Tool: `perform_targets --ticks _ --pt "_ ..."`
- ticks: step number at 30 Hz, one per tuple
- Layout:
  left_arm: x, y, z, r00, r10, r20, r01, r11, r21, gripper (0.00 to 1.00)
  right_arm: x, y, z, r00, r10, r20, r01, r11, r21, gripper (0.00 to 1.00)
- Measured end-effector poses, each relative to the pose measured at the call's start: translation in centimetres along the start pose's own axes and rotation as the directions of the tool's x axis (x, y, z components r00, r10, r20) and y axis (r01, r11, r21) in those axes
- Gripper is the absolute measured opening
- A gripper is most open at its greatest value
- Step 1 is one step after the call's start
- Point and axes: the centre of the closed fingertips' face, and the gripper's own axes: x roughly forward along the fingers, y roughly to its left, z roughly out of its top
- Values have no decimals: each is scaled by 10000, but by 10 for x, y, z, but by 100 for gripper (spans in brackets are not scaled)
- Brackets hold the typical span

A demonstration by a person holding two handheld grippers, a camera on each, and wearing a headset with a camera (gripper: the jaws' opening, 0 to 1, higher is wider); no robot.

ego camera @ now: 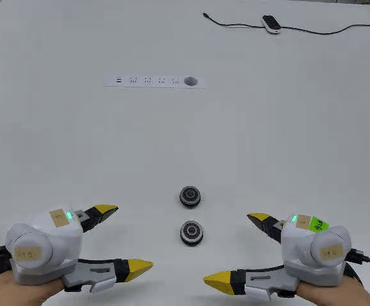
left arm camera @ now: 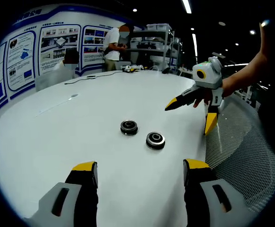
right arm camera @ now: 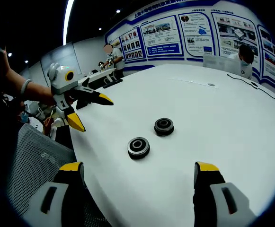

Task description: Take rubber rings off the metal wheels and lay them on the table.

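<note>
Gaping wide, empty: left tongs [ego camera: 126, 236], right tongs [ego camera: 234, 248], near wheel [ego camera: 192, 233] between them

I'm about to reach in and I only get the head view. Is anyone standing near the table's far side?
Observer: Yes. The left gripper view shows a person in a white top standing beyond the far end of the table, well past the two wheels.
Operator: Anyone off to my right?
Observer: The right gripper view shows another person, low behind the table's far edge near the cable.
Operator: What's behind them?
Observer: A wall of blue-framed posters.
</note>
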Motion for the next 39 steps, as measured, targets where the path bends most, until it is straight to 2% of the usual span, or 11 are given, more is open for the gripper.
perform_targets --ticks 6,8,13,18,22,30,39 --pt "6 -5 3 9997 -227 -134 230 9995 234 67 4 3 -1 10000 71 55 -72 9998 167 97" --pt "9 -6 3 9994 -269 -240 275 9993 260 66 5 3 -1 10000 73 64 -75 9998 173 97" --pt "13 -8 8 9991 -353 -217 361 9987 359 64 7 5 -1 9999 136 32 -136 9997 208 97" --pt "19 -10 11 9986 -476 -226 486 9978 454 57 8 4 -1 9999 156 69 -158 9995 275 97" --pt "24 -12 13 9982 -534 -277 548 9971 529 54 9 6 0 9998 188 121 -192 9993 328 97" --pt "35 -21 19 9963 -789 -340 813 9937 766 45 13 8 -1 9995 300 136 -305 9986 427 96" --pt "49 -28 23 9929 -1005 -636 1068 9889 1036 37 17 11 -3 9988 455 176 -465 9970 613 96"
